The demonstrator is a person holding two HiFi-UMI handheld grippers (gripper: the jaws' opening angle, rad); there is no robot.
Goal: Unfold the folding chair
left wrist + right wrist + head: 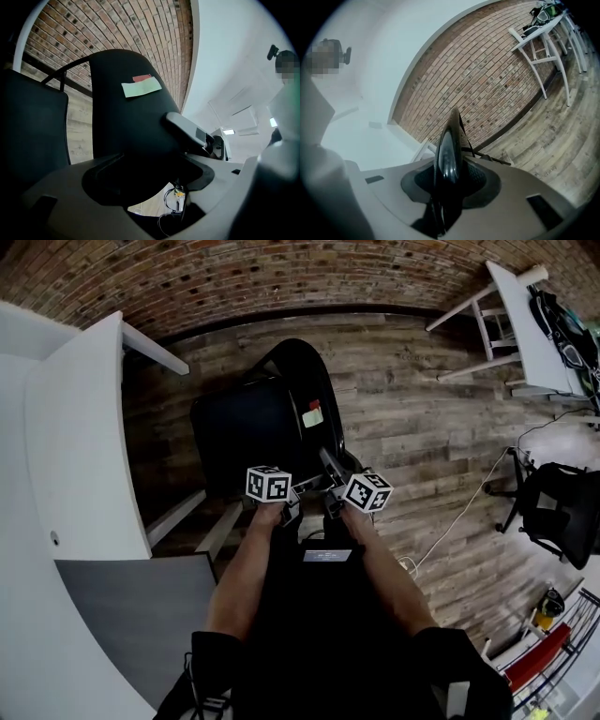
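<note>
The black folding chair [253, 423] stands on the wooden floor in front of me, with a red and pale green sticker [312, 414] on its back panel. My left gripper [294, 493] is shut on the near edge of that panel. In the left gripper view the panel [126, 93] fills the space between the jaws [145, 173], and its sticker [141, 87] faces the camera. My right gripper [330, 474] holds the chair just to the right. In the right gripper view a thin black edge [449, 150] stands upright, clamped between the pads [449, 185].
A white table [84, 474] and a grey panel [141, 615] lie close on the left. Another white table [534, 324] stands at the back right, with a black office chair [562, 512] and a floor cable [459, 512] on the right. A brick wall [281, 277] runs behind.
</note>
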